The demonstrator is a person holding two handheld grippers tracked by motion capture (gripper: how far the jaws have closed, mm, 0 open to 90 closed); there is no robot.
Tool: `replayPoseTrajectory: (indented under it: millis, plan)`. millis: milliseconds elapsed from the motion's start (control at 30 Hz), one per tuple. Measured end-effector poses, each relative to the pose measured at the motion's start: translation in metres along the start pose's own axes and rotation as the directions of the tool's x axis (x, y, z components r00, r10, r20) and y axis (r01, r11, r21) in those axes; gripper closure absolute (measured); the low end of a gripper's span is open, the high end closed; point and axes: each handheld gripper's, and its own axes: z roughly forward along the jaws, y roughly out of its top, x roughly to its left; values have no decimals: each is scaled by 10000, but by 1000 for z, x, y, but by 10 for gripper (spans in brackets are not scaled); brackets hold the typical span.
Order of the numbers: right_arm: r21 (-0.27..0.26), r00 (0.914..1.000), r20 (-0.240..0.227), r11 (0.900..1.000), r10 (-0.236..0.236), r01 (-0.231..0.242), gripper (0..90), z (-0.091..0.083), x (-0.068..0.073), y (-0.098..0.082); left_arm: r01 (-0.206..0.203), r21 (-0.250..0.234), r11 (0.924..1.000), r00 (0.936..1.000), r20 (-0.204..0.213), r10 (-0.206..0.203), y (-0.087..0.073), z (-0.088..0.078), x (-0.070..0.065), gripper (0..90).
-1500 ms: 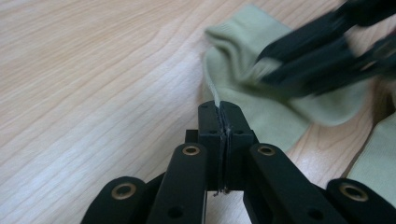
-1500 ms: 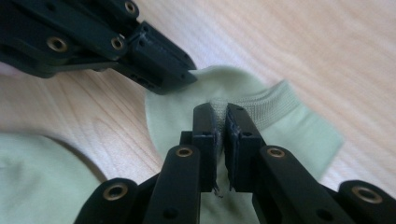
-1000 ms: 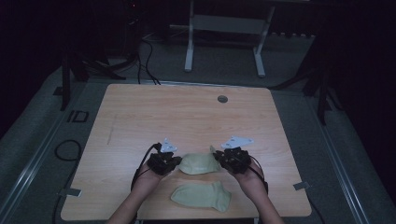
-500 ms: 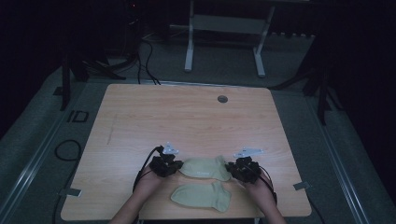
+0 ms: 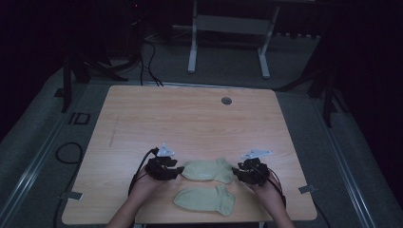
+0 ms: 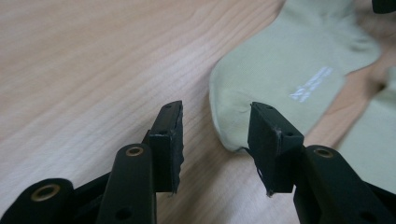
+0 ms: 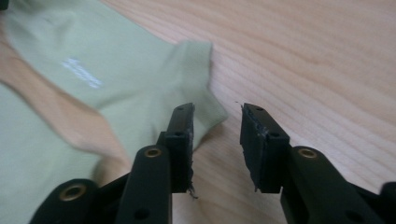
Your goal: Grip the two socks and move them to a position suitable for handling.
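While both sets of jaws have just been opening, the left gripper [image 5: 177,171] and right gripper [image 5: 237,175] stand released beside the upper sock [image 5: 209,169], lower centre of the high view. Each should back straight off, sparing the soft, pale-green knit lying flat on the smooth wood table [image 5: 190,118].

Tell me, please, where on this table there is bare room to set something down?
The far half of the wooden table, from the grommet hole down toward both socks, is bare. The near edge is crowded: upper sock, lower sock, left gripper, right gripper.
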Motion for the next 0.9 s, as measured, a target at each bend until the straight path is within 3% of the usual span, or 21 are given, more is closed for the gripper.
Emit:
replayPoseTrajectory:
  millis: [100,133,233,267,367,433,500,567,600,700,900]
  plan:
    - [-195,9999,-137,9998,-105,102,630,-10,5,1,55,-292,9996,9999,110,-52,-2,-11,-2,555]
    - [-423,9989,-362,9987,-296,281,639,-20,14,1,-114,-472,9988,9999,116,120,-4,-23,-8,558]
    - [-541,9970,-537,9972,-553,524,715,-25,23,-1,-325,-557,9979,9992,200,336,-8,-31,-19,678]
    - [-475,9940,-533,9945,-957,932,828,-27,36,-5,-546,-570,9969,9980,299,564,-12,-34,-27,747]
    - [-347,9880,-915,9919,-1246,1218,893,-27,49,-14,-854,-514,9950,9926,820,894,-27,-34,-52,864]
    - [-284,9829,-1259,9909,-1341,1315,895,-27,57,-22,-913,-415,9950,9907,977,950,-31,-32,-56,890]
    - [-202,9799,-1518,9916,-1293,1277,895,-27,63,-31,-1108,45,9938,9879,1100,1097,-41,-23,-65,891]
    - [-134,9788,-1578,9914,-1305,1301,895,-27,65,-34,-1108,45,9938,9879,1100,1097,-41,-23,-65,891]
    - [110,9758,-1661,9892,-1422,1460,894,-24,69,-42,-1099,420,9931,9881,1131,1046,-50,-14,-67,891]
    - [550,9743,-1667,9852,-1513,1624,894,-16,66,-50,-998,531,9936,9896,1095,936,-53,-11,-65,891]
    - [615,9760,-1680,9866,-1389,1510,895,-11,52,-48,-911,525,9945,9900,1127,847,-57,-12,-68,891]
